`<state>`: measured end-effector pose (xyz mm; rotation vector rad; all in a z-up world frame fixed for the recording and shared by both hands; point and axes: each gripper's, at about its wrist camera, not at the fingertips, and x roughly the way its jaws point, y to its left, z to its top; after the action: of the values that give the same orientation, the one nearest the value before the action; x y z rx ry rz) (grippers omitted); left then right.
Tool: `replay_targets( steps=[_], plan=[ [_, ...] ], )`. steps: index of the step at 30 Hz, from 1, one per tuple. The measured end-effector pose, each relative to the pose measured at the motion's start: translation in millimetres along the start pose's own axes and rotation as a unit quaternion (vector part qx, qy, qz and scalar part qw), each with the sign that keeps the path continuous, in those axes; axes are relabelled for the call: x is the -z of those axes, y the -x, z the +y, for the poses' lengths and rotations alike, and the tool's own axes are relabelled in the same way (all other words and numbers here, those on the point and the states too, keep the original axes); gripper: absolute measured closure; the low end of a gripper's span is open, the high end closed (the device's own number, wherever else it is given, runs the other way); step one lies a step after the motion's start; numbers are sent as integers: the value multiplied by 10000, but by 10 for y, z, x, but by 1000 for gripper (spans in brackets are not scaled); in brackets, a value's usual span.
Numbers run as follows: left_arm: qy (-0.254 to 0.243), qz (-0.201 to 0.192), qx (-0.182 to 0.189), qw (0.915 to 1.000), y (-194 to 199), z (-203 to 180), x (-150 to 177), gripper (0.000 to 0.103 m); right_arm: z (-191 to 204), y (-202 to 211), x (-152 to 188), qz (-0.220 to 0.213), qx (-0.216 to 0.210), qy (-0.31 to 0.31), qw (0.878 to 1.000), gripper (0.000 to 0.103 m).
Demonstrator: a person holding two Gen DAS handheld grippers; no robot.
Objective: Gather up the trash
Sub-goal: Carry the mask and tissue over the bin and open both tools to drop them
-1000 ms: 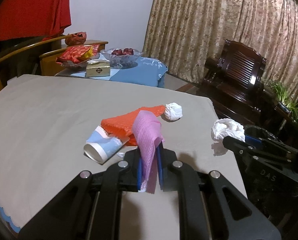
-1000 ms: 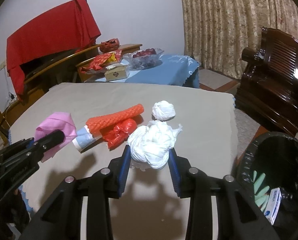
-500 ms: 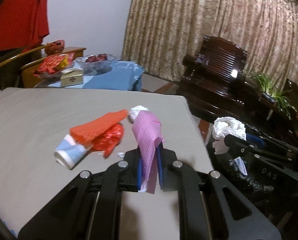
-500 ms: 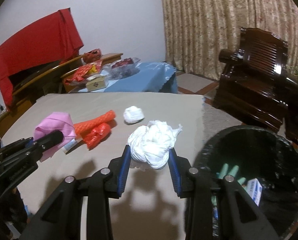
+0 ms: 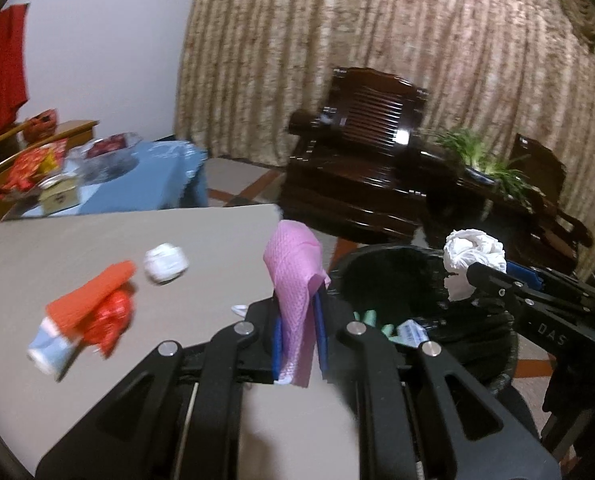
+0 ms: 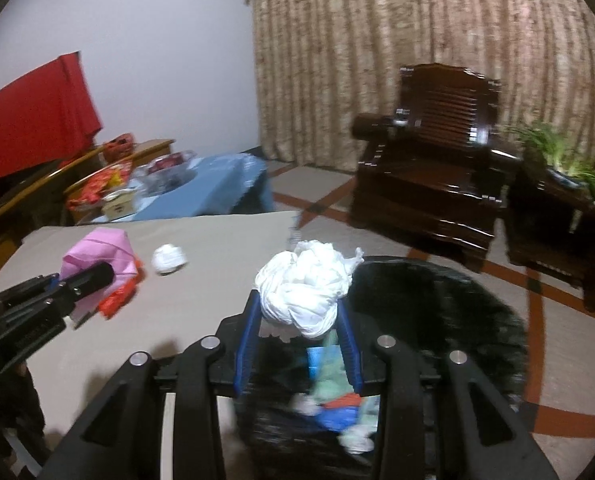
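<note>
The crumpled white plastic bag (image 6: pixel 303 290) sits clamped between the blue pads of the right gripper (image 6: pixel 299 344), held above the near-left part of the round black-lined trash bin (image 6: pixel 437 304) that stands on the floor just right of the table; green, blue and white scraps already lie inside. This looks like the drop-off step: the bag seems far enough over the opening that the next move calls only for parting the jaws and letting it fall, though nudging a little farther right over the bin would guard against it catching the rim.

The folded pink textured paper napkin (image 5: pixel 295 280) stands upright, pinched between the pads of the left gripper (image 5: pixel 299 344), over the right edge of the beige-covered table (image 5: pixel 97 240), just left of the bin's rim. It needs to travel right before release.

On the table to the left lie a small white tissue ball (image 5: pixel 165 263), an orange foam net sleeve (image 5: pixel 91 298) on crumpled red plastic wrap (image 5: pixel 111 320), and a pale blue paper cup (image 5: pixel 47 348) on its side, all yet to be collected.
</note>
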<state>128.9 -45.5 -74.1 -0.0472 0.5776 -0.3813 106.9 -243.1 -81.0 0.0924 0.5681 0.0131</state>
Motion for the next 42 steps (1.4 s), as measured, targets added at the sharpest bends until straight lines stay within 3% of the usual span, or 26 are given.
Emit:
replay_targets(
  steps=[8,22,25,28,32,33,38,42],
  plan=[
    [-294,152,502,9982,-345,-504,-56,89,-570,26,64,77,536,-290,9981,66],
    [-604,420,1142,9907,-1027,-1174,-121,85,-1046,-117,161,228,901,-513,9944,65],
    [-570,479,1232,9896,-1121,-1177,-115,59,-1105,-164,185,270,981,-524,9934,57],
    [-525,495,1261,9894,-1159,-1135,-125,51,-1155,-168,218,277,1044,-557,9926,44],
    [-508,384,1107,9918,-1098,-1001,-149,35,-1164,-131,234,207,1115,-594,9918,10],
    [-508,346,1049,9926,-1072,-960,-165,30,-1154,-115,228,171,1119,-595,9918,6],
    [-332,126,720,9968,-850,-658,-224,17,-1032,-86,159,83,993,-614,9931,6],
    [-298,-46,359,9989,-630,-416,-235,15,-830,-80,87,-22,787,-584,9952,6]
  ],
)
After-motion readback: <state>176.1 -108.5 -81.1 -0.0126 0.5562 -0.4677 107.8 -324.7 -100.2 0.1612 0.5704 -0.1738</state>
